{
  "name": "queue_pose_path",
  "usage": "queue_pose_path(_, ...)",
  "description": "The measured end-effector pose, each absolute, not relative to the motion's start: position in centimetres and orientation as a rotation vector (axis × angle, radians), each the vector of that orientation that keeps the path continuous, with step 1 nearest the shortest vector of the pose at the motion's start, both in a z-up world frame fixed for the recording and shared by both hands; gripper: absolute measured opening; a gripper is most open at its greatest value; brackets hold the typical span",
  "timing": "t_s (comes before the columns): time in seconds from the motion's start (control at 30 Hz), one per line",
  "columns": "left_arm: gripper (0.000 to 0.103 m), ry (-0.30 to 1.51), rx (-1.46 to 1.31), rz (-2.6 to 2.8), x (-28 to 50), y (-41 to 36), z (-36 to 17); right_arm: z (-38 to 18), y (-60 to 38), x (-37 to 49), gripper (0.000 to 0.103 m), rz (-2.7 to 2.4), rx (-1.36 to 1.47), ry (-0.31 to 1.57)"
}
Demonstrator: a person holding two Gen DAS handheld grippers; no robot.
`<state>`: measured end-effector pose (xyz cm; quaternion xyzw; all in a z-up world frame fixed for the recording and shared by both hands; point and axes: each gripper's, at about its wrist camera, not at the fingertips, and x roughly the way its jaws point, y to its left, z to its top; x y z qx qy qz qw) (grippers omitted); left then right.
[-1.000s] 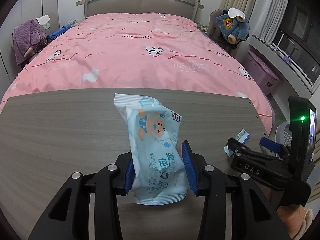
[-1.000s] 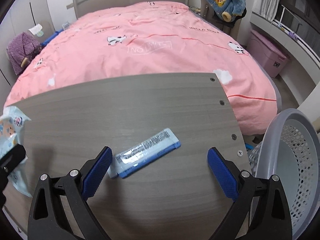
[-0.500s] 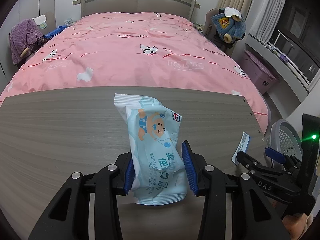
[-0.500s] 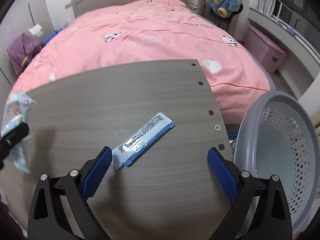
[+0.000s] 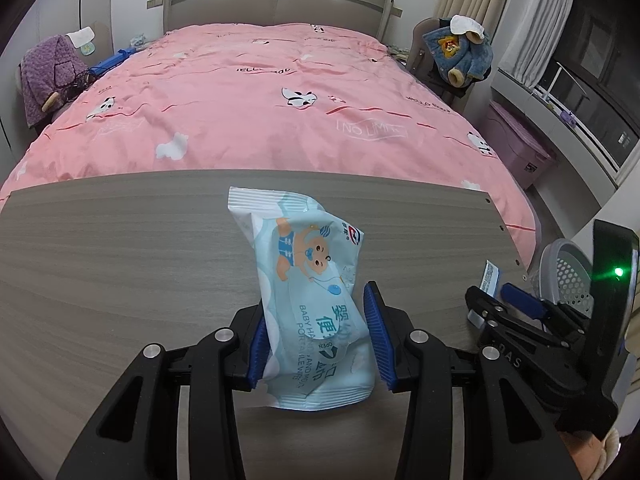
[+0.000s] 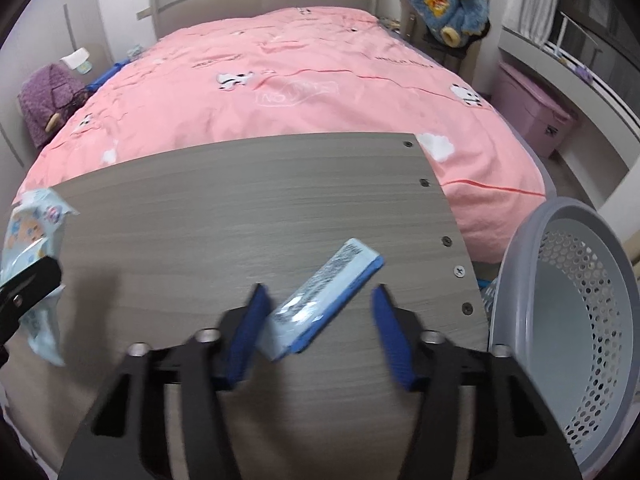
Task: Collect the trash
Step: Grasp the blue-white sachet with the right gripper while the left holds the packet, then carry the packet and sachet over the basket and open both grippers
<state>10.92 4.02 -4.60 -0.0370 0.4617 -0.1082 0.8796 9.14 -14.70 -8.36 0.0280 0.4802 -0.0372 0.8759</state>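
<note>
Bedroom. Far side taken up by a bed (image 5: 276, 92) under a pink quilt printed with small cartoon animals, grey padded headboard (image 5: 276, 4) against the far wall. Far right of the bed: a chair carrying a blue plush coat (image 5: 460, 52); further right, a lilac storage box (image 5: 520, 144) on the floor below a window ledge with pale curtains (image 5: 520, 20). Far left: a purple garment (image 5: 44, 72) heaped beside the bed. Near side: a grey wood-grain table (image 6: 240, 216), its right edge showing a row of screw holes. Just off that right edge stands a grey perforated basket (image 6: 576, 320), mouth tilted toward the table. Left gripper (image 5: 316, 340) is clamped on the near end of a pale blue baby-wipes packet (image 5: 312, 280), blue pads pressing both sides; packet juts forward above the tabletop, left of centre. Right gripper (image 6: 320, 332) stands parted, blue pads either side of a slim white-and-blue wrapper (image 6: 332, 296) with barcode print; left pad looks close to the wrapper's near end, contact cannot be told through the blur. Wrapper sits near the table's right edge, slanted, far end toward the basket.
</note>
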Motion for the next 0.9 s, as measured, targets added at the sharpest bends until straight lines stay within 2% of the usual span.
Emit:
queue_pose_path(0.13, 0.042, 0.969, -0.081, -0.234, 10.8, 4.0, -4.6, -8.2, -14.5, 8.4, 0.025, -0.002, 0.068, 1.006)
queue_pose_path(0.57, 0.042, 0.976, -0.058, -0.289, 9.5, 1.9, -4.1, -5.5, -15.9, 5.5, 0.025, 0.026, 0.109, 0.946)
queue_pose_path(0.9, 0.042, 0.940, -0.005, -0.398, 7.9, -4.9, -2.1, -2.3, -22.2, 1.4, 0.025, -0.063, 0.163, 0.873)
